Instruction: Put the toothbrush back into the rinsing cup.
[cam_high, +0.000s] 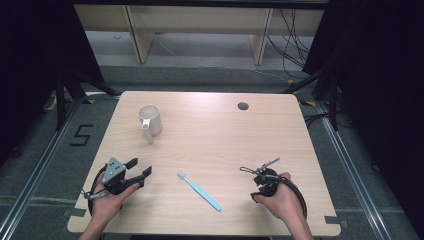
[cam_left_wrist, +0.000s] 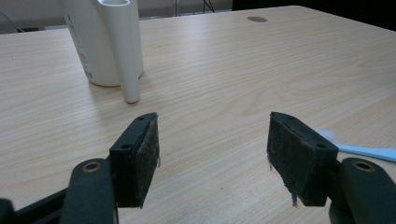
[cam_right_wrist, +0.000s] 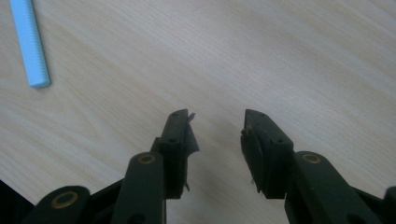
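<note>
Diagonally, toothbrush (cam_high: 199, 190), bristles far-left, handle near-right.

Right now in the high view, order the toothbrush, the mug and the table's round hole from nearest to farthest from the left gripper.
1. Toothbrush: lies just right of the left gripper, brush end toward it.
2. Mug: stands farther up the table, beyond the gripper.
3. Hole: near the far edge, toward the right.
</note>
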